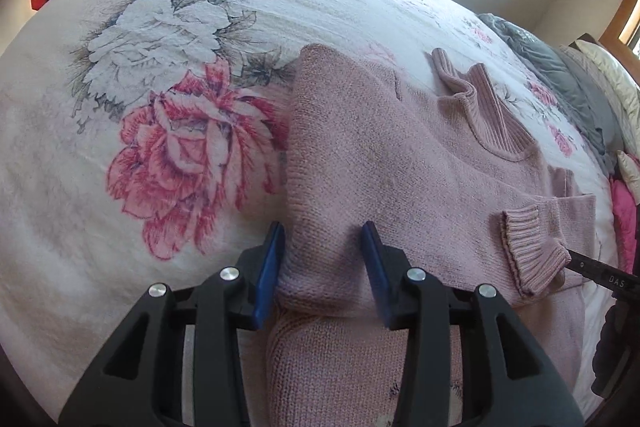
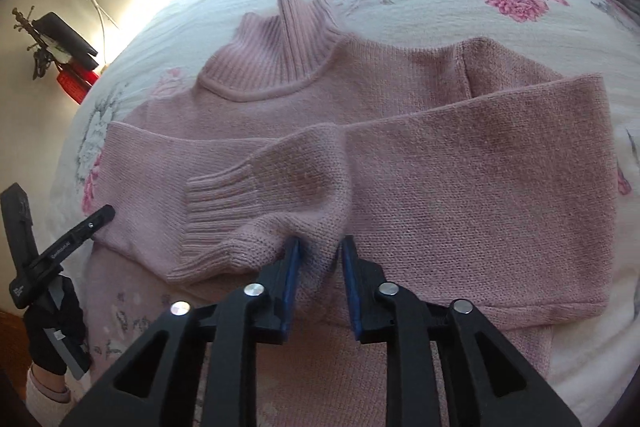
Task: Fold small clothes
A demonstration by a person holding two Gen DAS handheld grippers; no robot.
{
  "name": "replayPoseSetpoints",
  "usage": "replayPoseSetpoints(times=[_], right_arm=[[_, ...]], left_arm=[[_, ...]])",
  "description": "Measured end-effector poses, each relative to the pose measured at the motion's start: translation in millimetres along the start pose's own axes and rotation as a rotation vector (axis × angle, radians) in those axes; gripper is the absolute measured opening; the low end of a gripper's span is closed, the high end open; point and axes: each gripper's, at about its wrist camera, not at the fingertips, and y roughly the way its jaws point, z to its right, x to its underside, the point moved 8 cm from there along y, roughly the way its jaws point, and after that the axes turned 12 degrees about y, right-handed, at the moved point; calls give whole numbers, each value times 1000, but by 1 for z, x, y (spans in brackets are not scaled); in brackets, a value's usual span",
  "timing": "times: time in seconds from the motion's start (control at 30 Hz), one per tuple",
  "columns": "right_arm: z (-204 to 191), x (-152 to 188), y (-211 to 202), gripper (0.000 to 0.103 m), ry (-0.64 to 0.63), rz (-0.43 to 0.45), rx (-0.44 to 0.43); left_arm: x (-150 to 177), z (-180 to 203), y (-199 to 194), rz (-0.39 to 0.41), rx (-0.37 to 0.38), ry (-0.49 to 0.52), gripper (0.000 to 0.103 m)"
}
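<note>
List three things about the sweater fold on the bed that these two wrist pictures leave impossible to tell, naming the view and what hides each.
1. Sweater hem: both views, hidden behind the gripper bodies and the bottom edge.
2. Left gripper grip: left wrist view, fabric fills the gap between the fingers; pinch unclear.
3. Sleeve cuff underside: right wrist view, hidden by its own fold.

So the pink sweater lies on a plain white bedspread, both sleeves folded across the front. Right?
Not quite: the bedspread is floral, printed with pink and grey flowers, as the left wrist view shows. The pink sweater does have both sleeves folded across its front.
</note>
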Motion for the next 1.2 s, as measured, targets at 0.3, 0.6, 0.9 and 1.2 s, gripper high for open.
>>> replayPoseSetpoints(times=[0.3,0.6,0.9,1.2], right_arm=[[-90,8,-31,48,-275,56,-13],[-112,36,47,46,-297,-86,154],[-87,18,14,6,-159,-66,28],[-7,-23,-69,6,-61,69,13]], left_arm=[[-14,22,-23,36,11,35,43],[-18,18,-48,120,-113,51,43],[-17,42,-22,65,-128,171,45],[-7,34,-6,37,-137,152,45]])
